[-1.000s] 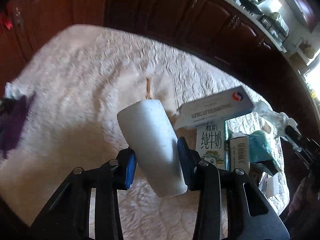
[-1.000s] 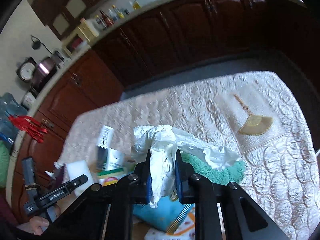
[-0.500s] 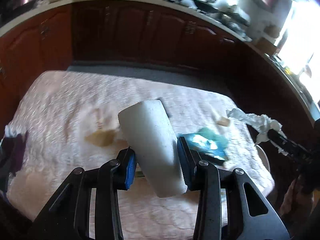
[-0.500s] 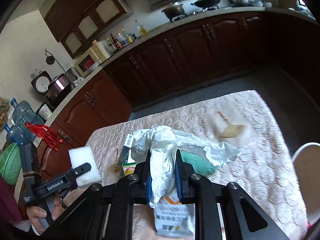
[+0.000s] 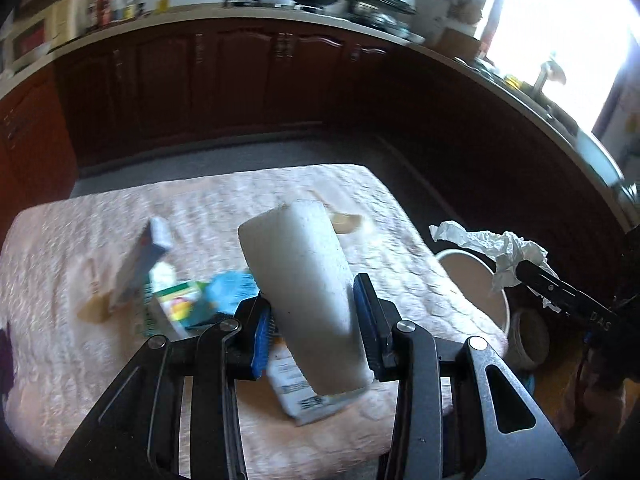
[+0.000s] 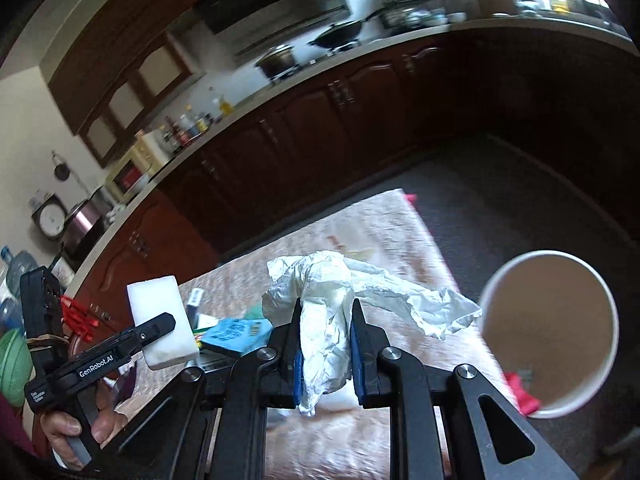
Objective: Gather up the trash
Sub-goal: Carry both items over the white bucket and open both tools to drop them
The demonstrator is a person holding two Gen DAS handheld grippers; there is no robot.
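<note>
My left gripper has its jaws pinching a white rectangular foam block, which stands tilted, its top leaning toward eleven o'clock above the worktop with its pale quilted cloth. Beneath it, toward nine o'clock, more litter lies loose: a white-and-blue carton, a blue crumpled wrapper and a flat printed packet. My right gripper has its jaws pressed nearly together on a crumpled white plastic wrapper, whose loose tail trails toward three o'clock. The round white bin with a tan inside sits off the worktop's edge at three o'clock in the right wrist view, with something red at its bottom.

I judge this the carrying step: both loads are lifted and headed for the bin. Next, each must be brought over the bin's mouth before the jaws spread, the wrapper's tail kept inside the rim; the rest of the litter awaits collection.
</note>
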